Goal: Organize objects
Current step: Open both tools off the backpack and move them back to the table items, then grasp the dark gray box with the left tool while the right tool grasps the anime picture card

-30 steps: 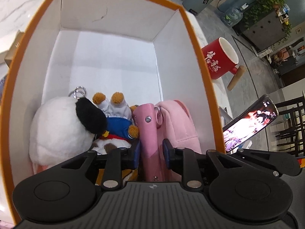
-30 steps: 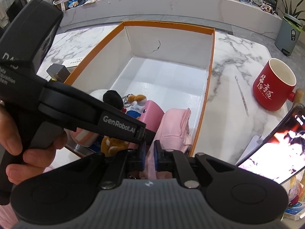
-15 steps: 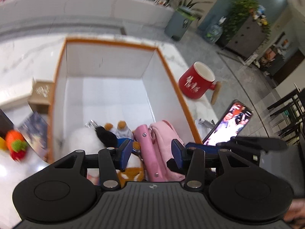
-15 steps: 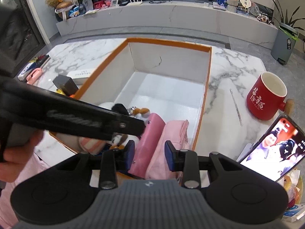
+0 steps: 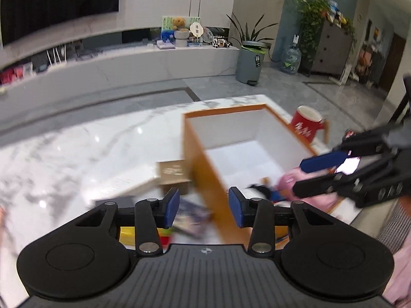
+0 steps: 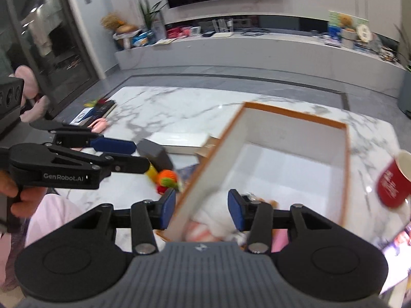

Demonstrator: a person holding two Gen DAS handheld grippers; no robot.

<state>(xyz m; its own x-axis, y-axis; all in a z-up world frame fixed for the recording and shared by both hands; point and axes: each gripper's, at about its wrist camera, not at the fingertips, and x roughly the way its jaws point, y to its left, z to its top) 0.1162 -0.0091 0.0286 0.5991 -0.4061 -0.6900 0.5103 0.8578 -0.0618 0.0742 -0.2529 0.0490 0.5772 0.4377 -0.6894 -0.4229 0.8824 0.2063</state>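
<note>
A: State the container and its contents.

B: The orange-edged box (image 6: 295,159) with white inner walls stands open on the marble table (image 6: 179,107). Its near end holds a white plush toy (image 6: 213,205), a small blue-clad toy (image 5: 276,195) and a pink pouch (image 5: 287,182). The far half of the floor is bare. Motion blur hides finer detail.

A: State the gripper condition.

B: The left gripper (image 5: 203,206) is unloaded and its jaws are closing with nothing between them. The right gripper (image 6: 201,209) is unloaded and its jaws are opening. The box wall and plush appear behind its gap, not clamped.

A: List items outside the box.

B: A red mug (image 6: 393,182) stands beside the right wall. A brown carton (image 5: 172,173), a white flat box (image 6: 179,141) and an orange knitted toy (image 6: 167,178) lie beside the left wall.
</note>
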